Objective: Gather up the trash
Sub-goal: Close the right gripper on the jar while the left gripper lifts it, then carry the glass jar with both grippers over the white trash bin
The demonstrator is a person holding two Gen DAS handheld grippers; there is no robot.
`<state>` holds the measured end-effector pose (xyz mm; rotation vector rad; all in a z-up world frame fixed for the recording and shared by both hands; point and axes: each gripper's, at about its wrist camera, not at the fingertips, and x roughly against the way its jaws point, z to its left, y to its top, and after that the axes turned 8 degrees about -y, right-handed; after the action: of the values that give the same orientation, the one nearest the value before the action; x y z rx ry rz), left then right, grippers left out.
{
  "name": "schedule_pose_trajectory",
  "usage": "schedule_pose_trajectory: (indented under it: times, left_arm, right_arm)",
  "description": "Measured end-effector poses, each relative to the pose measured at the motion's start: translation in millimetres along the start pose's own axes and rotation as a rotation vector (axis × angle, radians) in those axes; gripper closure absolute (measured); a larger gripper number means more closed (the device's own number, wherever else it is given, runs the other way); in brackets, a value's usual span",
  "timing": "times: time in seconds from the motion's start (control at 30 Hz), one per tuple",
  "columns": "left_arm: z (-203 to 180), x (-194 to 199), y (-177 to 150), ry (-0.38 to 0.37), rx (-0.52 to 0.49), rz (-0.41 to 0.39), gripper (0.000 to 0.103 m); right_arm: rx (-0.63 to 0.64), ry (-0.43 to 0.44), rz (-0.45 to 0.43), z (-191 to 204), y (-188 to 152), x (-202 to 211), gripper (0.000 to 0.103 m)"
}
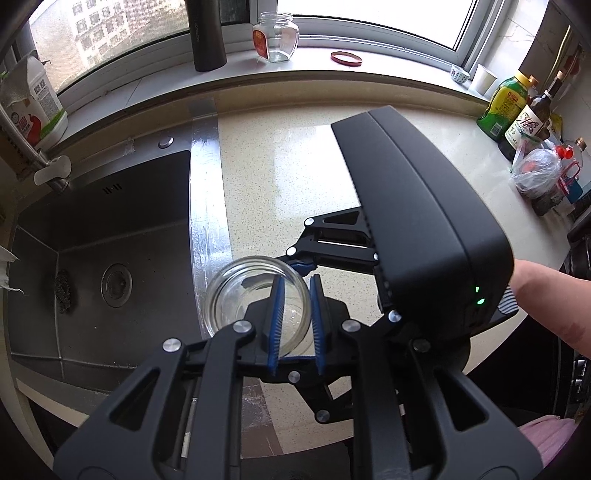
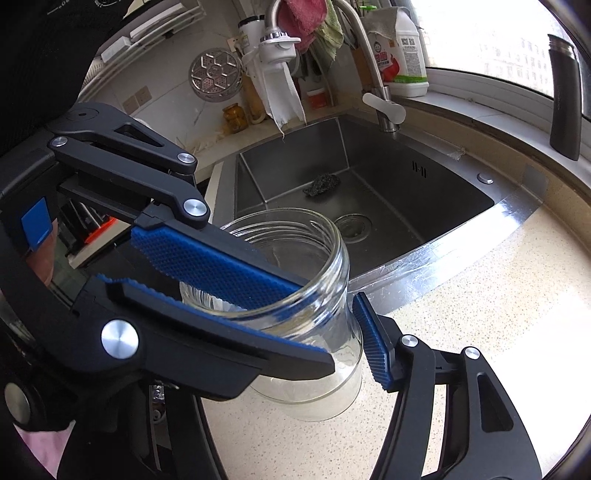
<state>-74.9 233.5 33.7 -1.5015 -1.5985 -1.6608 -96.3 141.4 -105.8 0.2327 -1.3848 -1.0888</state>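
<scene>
The left gripper (image 1: 297,295) is pinching the wall of an open, empty glass jar (image 1: 255,295), one blue pad inside the mouth and the other outside, while the jar is standing on the speckled desk (image 1: 295,166) just beside the sink's (image 1: 92,236) steel edge. The right gripper (image 2: 354,325) is reaching in from the other side, one pad touching the jar's outer wall below the neck; its other finger cannot be made out. Farther back, a labelled jar (image 1: 276,37), a red lid (image 1: 346,58) and a dark flask (image 1: 205,35) are sitting on the windowsill.
</scene>
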Motion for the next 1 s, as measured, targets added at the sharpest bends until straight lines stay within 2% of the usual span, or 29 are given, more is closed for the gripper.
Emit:
schedule_pose_trajectory:
  times: [0.3,0.5,0.63,1.0]
  left_arm:
    - [-21.1,23.7,2.2,0.035,-0.043,-0.03,0.09]
    - [-35.0,38.7,-6.4,0.062,-0.038,-0.045,0.089]
    - [-44.4,51.2,-15.1,0.093,-0.002,-0.063,0.089]
    - [-78.3,83.1,-53.6,0.219,0.158,-0.13,0.088]
  right_arm:
    - [0.026,-0.022,-0.02,9.8,6.8,27.1,0.042]
    - [0.047,-0.018,-0.015,23.7,6.7,41.0,0.043]
    - [0.08,0.003,-0.017,37.2,5.3,51.8,0.043]
    - [0.228,0.135,-0.002,81.4,-6.5,80.2,0.043]
